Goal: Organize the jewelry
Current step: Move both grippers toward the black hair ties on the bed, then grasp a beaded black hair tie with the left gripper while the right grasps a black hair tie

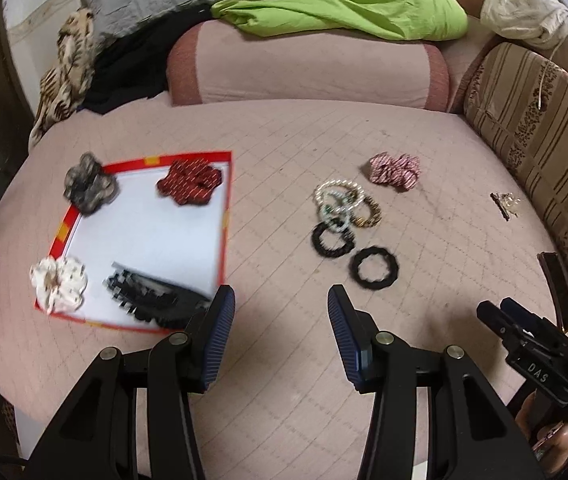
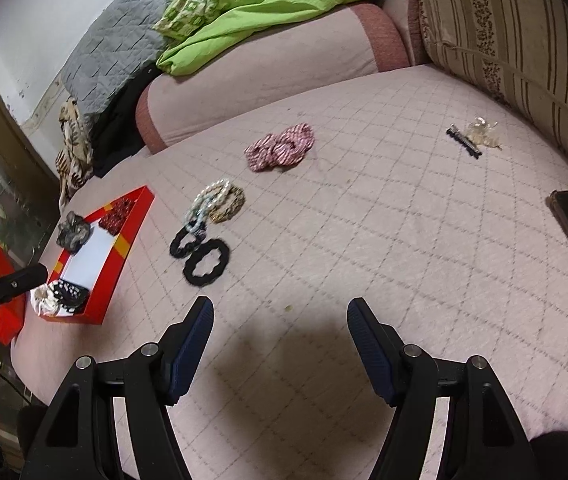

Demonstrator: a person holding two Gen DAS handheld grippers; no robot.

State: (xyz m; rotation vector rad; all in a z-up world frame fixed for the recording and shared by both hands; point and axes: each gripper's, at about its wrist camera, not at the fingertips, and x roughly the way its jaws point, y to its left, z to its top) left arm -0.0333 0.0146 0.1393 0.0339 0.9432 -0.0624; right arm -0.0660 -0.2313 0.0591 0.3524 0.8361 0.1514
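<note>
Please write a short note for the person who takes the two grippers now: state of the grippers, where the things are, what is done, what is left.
Left gripper: open, empty, by the red tray's near corner.
Right gripper: open, empty, above the bedcover.
Done: in the tray lie a grey scrunchie, a red scrunchie, a white scrunchie and a black clip.
Left: pink scrunchie, bracelets, two black hair ties, small clips on the far right.

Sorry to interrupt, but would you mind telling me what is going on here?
A person is sorting hair ties and bracelets on a bed into a red tray. Four pieces already lie in the tray. The left gripper and right gripper both hover with jaws open and empty. A pink scrunchie, bracelets and two black hair ties wait outside.
</note>
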